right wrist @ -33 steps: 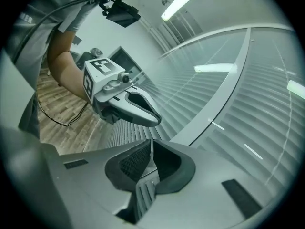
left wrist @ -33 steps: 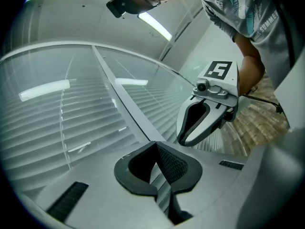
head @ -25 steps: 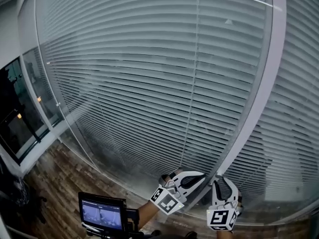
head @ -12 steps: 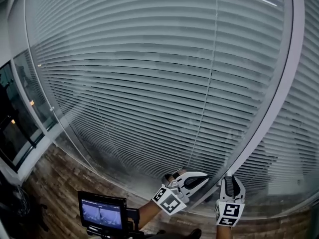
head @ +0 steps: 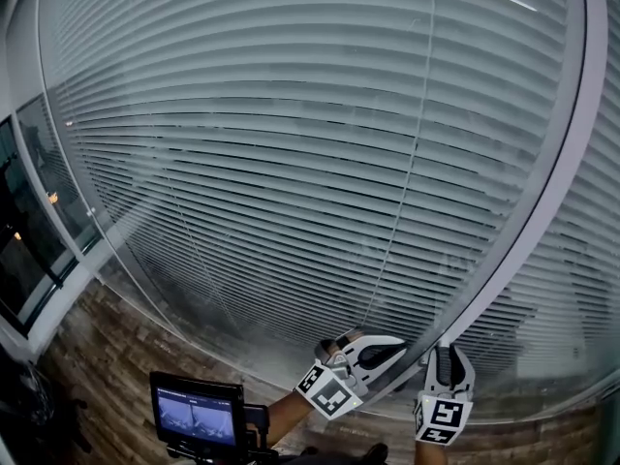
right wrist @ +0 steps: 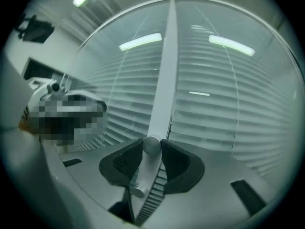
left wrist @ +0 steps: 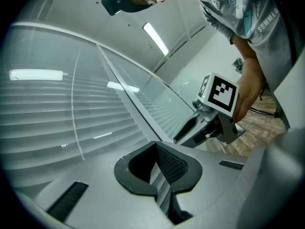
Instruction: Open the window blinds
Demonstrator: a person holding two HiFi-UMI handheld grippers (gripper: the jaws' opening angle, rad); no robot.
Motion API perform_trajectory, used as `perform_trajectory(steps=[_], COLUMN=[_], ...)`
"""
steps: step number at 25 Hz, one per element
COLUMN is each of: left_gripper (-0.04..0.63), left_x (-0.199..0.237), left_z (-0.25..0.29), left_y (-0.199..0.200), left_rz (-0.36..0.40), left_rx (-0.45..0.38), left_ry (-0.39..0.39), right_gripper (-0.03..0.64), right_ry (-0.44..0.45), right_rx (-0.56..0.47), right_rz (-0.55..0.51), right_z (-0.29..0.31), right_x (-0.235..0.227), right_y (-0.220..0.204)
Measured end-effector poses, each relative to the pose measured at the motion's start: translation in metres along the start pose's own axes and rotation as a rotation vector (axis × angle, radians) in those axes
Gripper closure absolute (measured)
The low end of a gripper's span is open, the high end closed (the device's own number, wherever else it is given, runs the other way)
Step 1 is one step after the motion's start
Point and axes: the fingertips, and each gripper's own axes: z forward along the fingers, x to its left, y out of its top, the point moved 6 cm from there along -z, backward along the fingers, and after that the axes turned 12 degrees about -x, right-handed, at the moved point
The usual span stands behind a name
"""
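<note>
Pale grey slatted window blinds (head: pixel 291 163) look shut behind glass. At grey metal frame post (head: pixel 523 250), right gripper (head: pixel 445 355) fingers have just been opening, now apart w/ small round silver knob (right wrist: pixel 151 144) between them. Left gripper (left wrist: pixel 156 151) fingers together, empty. Knob-turning step imo; next: clamp knob & twist.

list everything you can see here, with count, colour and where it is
window blinds: one wide set, pale grey slats, behind glass, filling the head view
cord: one, thin, pale, running down the slats
frame post: one, light grey, slanting right of centre
knob: one, silver, on the post
dark window: one, black, far left
floor: brown wood planks, lower left
screen: one, black, lit, bottom left
left gripper: white, jaws together, empty, left of the post
right gripper: white, jaws apart, just been opening, knob between them
hand: one, holding the right gripper
</note>
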Motion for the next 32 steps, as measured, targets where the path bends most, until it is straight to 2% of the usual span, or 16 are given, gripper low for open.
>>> perform_trajectory(steps=[3,6,7,8,9,10,11,12,15,16,18,23,25,26,32], left_gripper=[0.591,0.591,0.591,0.591,0.591,0.591,0.591,0.591,0.591,0.591,0.591,0.591,0.591,0.591,0.591], left_x=[-0.001,-0.002,-0.002,-0.002,-0.003,-0.003,-0.003,-0.003,-0.004,-0.005,-0.007,-0.005,-0.005,-0.006,-0.007], left_z=[0.0,0.002,0.003,0.002,0.002,0.001,0.001,0.0,-0.001,-0.001,-0.003,-0.001,-0.001,-0.002,0.0], left_y=[-0.004,-0.004,-0.004,-0.004,-0.004,-0.005,-0.006,-0.006,-0.005,-0.005,-0.006,-0.009,-0.01,-0.011,-0.008], left_rz=[-0.003,-0.005,-0.006,-0.005,-0.005,-0.006,-0.006,-0.006,-0.004,-0.004,-0.005,-0.007,-0.008,-0.008,-0.008], left_rx=[-0.001,-0.002,-0.003,-0.003,-0.003,-0.002,0.0,0.001,0.003,0.005,0.008,0.012,0.012,0.012,0.002], left_ry=[0.0,-0.004,-0.004,-0.004,-0.004,-0.004,-0.003,-0.003,-0.003,-0.003,-0.003,-0.012,-0.013,-0.012,-0.019], right_gripper=[0.499,0.499,0.499,0.499,0.499,0.499,0.499,0.499,0.497,0.495,0.495,0.497,0.497,0.497,0.499], right_ry=[0.041,0.073,0.079,0.084,0.088,0.093,0.102,0.112,0.084,0.057,0.017,-0.017,-0.005,0.007,0.084], right_rx=[0.031,0.093,0.11,0.115,0.11,0.099,0.083,0.062,-0.02,-0.04,-0.047,-0.034,-0.035,-0.027,0.064], right_rz=[-0.344,-0.816,-0.933,-0.99,-0.988,-0.938,-0.84,-0.692,-0.128,0.0,0.115,0.111,0.042,-0.045,-0.781], right_z=[0.001,0.002,0.002,0.002,0.002,0.002,0.002,0.002,-0.004,-0.006,-0.007,0.003,0.003,0.002,0.001], right_x=[0.01,0.019,0.021,0.023,0.023,0.023,0.022,0.02,0.011,0.008,0.005,-0.002,0.0,0.003,0.023], right_y=[-0.001,-0.001,-0.002,-0.003,-0.004,-0.003,-0.001,0.001,0.007,0.009,0.008,0.005,0.004,0.003,0.003])
